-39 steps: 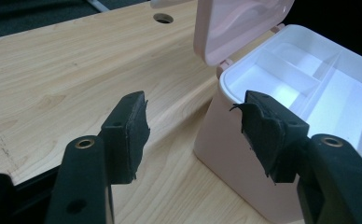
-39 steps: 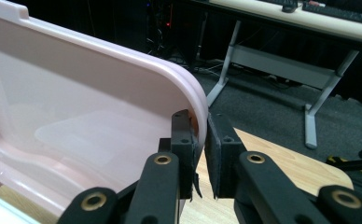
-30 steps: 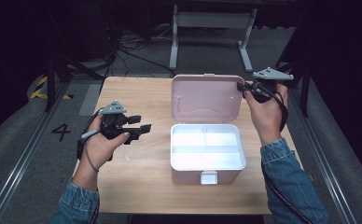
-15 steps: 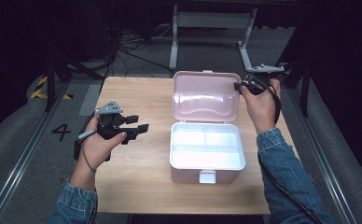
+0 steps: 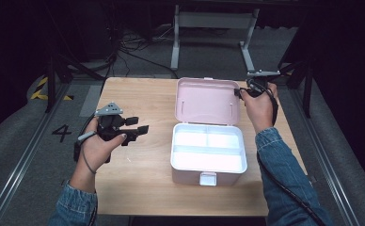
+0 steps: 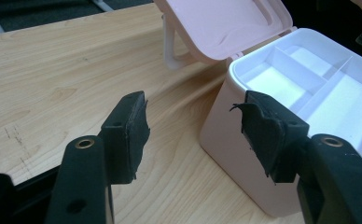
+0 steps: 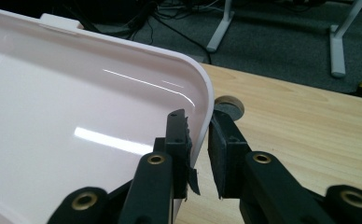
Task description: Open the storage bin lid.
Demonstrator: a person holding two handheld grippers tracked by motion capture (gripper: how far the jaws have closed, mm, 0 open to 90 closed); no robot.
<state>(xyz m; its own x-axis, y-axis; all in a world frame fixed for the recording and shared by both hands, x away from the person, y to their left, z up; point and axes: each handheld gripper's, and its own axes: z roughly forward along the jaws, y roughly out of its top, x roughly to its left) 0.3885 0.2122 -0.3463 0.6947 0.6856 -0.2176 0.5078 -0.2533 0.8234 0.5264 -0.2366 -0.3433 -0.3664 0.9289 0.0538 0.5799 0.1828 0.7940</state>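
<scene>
A pink box [image 5: 190, 174] with a white divided inside stands open on the wooden table [image 5: 138, 188]; its compartments hold nothing. Its pink lid [image 5: 208, 99] leans back behind it. My right gripper [image 5: 239, 92] sits at the lid's far right corner. In the right gripper view the lid's rim [image 7: 202, 126] runs between the two pads of that gripper [image 7: 198, 120]; the jaws have just been opening, and a thin gap shows at the right pad [image 7: 221, 154]. My left gripper [image 5: 139, 125] hovers left of the box, open and holding nothing [image 6: 191, 116], facing the box's wall [image 6: 230, 140].
A round cable hole [image 7: 228, 106] lies in the table just behind the lid's corner. A grey metal stand [image 5: 213, 19] and cables lie on the floor beyond the table. Bare wood stretches left of the box.
My right hand has moved back and down with the lid's corner, and the lid now leans further open. The left hand has stayed where it was.
</scene>
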